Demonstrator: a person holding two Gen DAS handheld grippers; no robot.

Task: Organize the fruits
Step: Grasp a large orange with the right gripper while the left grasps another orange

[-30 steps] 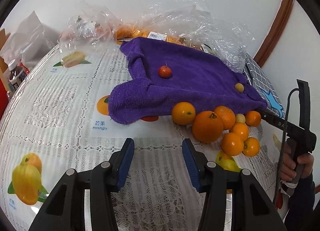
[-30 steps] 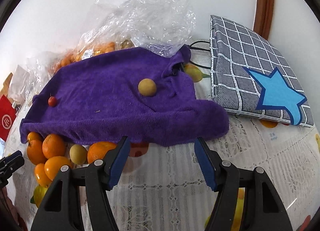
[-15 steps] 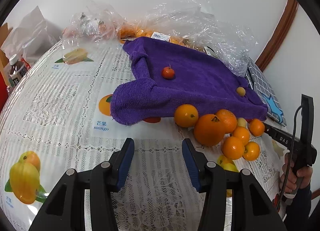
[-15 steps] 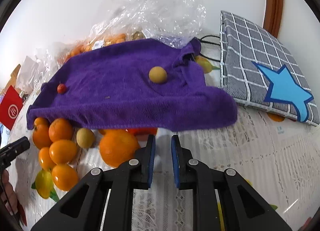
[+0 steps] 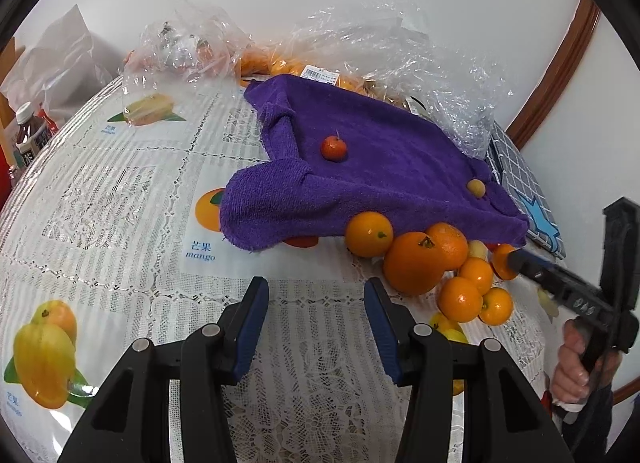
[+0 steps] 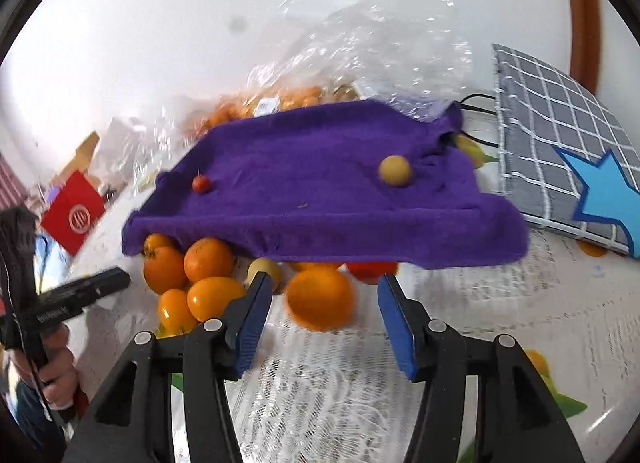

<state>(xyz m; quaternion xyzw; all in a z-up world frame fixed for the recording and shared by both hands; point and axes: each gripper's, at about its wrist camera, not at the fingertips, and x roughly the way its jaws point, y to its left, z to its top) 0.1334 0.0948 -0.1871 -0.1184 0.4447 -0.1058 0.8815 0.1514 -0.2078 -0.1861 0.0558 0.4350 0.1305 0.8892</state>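
Note:
A purple towel [image 5: 380,167] lies on the table with a small red fruit [image 5: 334,148] and a small yellow fruit [image 5: 477,187] on top. Several oranges crowd its near edge, the largest being a big orange [image 5: 414,263]. My left gripper [image 5: 316,291] hangs open over bare tablecloth, well short of the pile. In the right wrist view my right gripper [image 6: 324,285] has its jaws opening, with the big orange [image 6: 320,299] between the fingertips and a gap on each side. A hand holds each gripper's handle.
Clear plastic bags [image 5: 360,63] with more oranges sit behind the towel. A grey checked pad with a blue star [image 6: 560,151] lies to the right. Bottles [image 5: 30,135] and a red box [image 6: 72,219] stand at the left. The lace tablecloth [image 5: 120,203] carries fruit prints.
My right gripper shut, then opened again and moved left and closer, up to the big orange. The left gripper has stayed in place.

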